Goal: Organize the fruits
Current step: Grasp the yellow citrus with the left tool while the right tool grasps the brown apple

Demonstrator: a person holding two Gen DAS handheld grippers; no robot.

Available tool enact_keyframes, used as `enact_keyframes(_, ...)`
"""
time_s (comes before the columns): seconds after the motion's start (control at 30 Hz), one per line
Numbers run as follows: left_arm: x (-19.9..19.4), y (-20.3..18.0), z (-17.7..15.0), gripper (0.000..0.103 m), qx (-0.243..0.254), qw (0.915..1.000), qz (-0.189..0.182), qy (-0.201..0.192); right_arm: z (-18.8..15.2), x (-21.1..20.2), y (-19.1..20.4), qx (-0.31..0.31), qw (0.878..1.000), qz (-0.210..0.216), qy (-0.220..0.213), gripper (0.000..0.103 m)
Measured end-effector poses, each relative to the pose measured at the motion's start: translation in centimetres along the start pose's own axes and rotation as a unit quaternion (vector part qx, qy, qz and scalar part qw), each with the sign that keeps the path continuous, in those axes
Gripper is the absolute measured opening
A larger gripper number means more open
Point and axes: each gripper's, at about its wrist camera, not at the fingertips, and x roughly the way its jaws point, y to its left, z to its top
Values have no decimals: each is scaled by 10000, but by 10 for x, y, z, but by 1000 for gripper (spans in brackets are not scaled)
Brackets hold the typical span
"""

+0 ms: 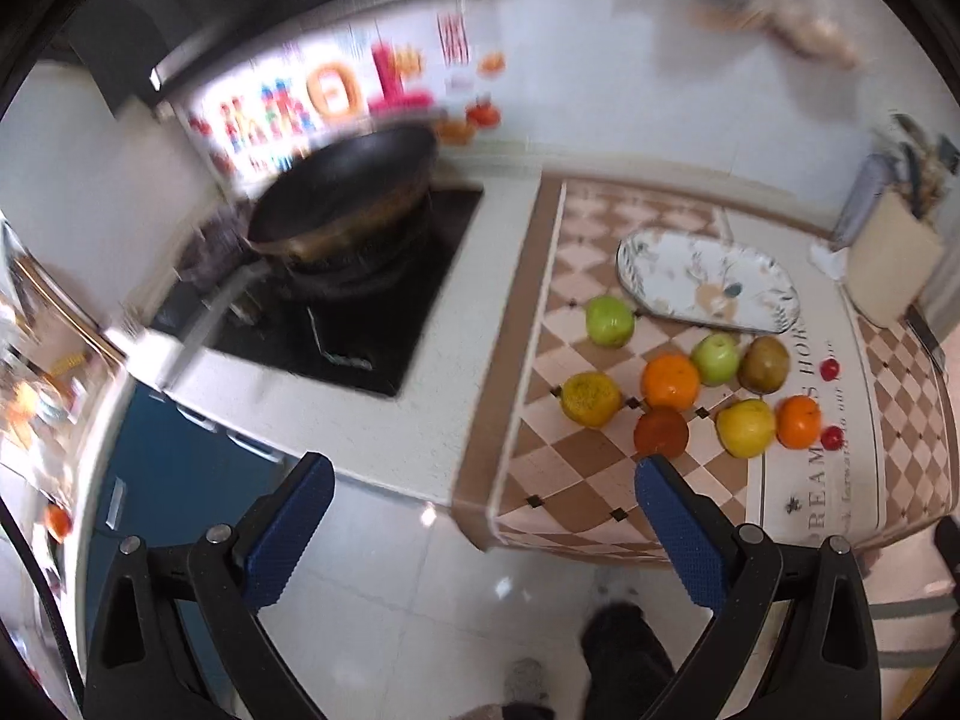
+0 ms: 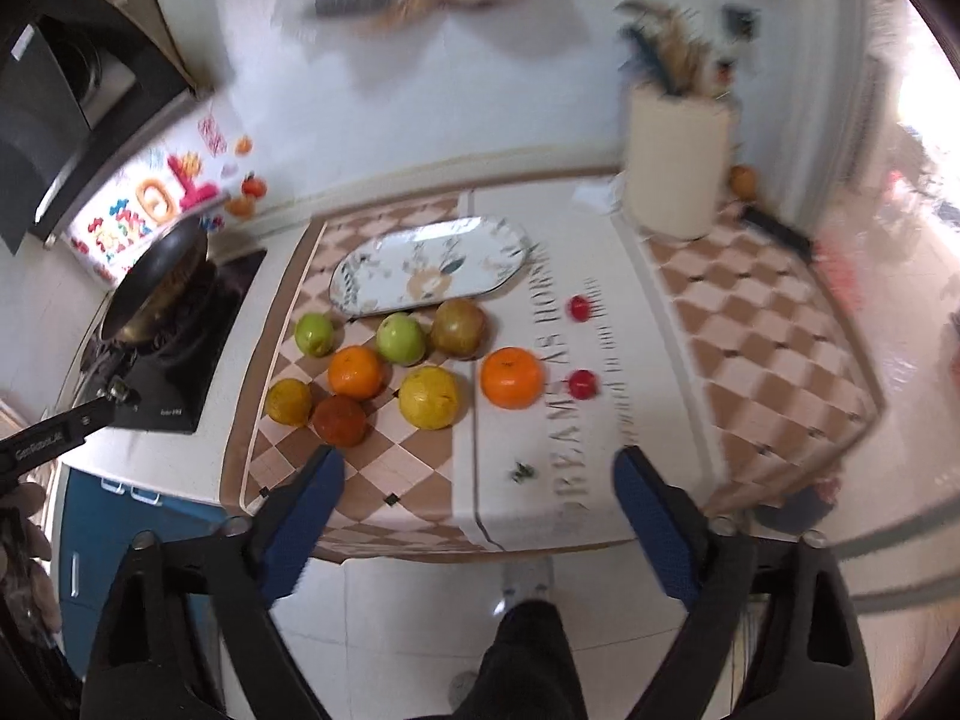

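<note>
Left wrist view. My left gripper [image 1: 483, 480] hangs over the floor, just short of the counter's near edge, jaws wide apart and holding nothing. To the right lies a checkered mat [image 1: 570, 468] with the fruit loose on it. I count two green apples [image 1: 609, 321] [image 1: 715, 358], a brown pear [image 1: 763, 363], two oranges [image 1: 670, 381] [image 1: 798, 421], a yellow-green citrus [image 1: 590, 399], a dark red-orange fruit [image 1: 661, 432] and a yellow fruit [image 1: 746, 427]. Two small red fruits [image 1: 830, 368] [image 1: 832, 437] sit at the right of the cluster, on the lettered strip. A patterned oval plate [image 1: 654, 252] lies beyond the fruit, bare. To the left, a black wok [image 1: 345, 186] stands on the stove [image 1: 384, 312]. A cream holder [image 1: 894, 264] stands far right. The picture is motion-blurred.

Right wrist view. My right gripper [image 2: 480, 477] is above the mat's [image 2: 762, 324] near edge, fingers spread, empty. The fruit sits left of centre: apples [image 2: 314, 333] [image 2: 401, 337], pear [image 2: 459, 327], oranges [image 2: 356, 371] [image 2: 511, 377], yellow fruit [image 2: 429, 397], citrus [image 2: 289, 401], dark fruit [image 2: 340, 420]. The right orange lies slightly apart from the others. The red fruits [image 2: 579, 307] [image 2: 582, 384] lie to its right. The plate [image 2: 360, 276] is just behind the cluster, and the holder [image 2: 678, 168] stands far right. The wok [image 2: 157, 276] is at far left. Part of the left gripper's body enters at the left edge.
</note>
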Motion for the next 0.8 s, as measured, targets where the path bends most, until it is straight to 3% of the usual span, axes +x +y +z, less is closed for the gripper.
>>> enact_keyframes(0.07, 32, -8, 12, 102, -56, 9994, -30, 341, 18, 40, -2, -54, 9994, 187, 280, 82)
enact_keyframes(0.2, 94, -29, 33, 91, -142, 9938, -106, 1093, 54, 122, -10, -21, 9949, 482, 890, 82)
enact_keyframes(0.33, 151, -48, 45, 90, -273, 9826, -211, 1827, 82, 182, -21, 135, 9883, 688, 1357, 82)
enact_keyframes(0.5, 199, -49, 49, 90, -744, 9626, -387, 2575, 109, 251, -23, 122, 9767, 832, 1972, 82)
enact_keyframes(0.6, 217, -47, 50, 90, -1020, 9515, -534, 2852, 116, 274, -21, 174, 9701, 917, 2240, 82)
enact_keyframes(0.77, 237, -47, 49, 90, -1186, 9411, -633, 3102, 124, 295, -15, 307, 9636, 1009, 2457, 82)
enact_keyframes(0.8, 239, -48, 49, 83, -1195, 9402, -686, 3116, 126, 298, -14, 317, 9635, 992, 2466, 82)
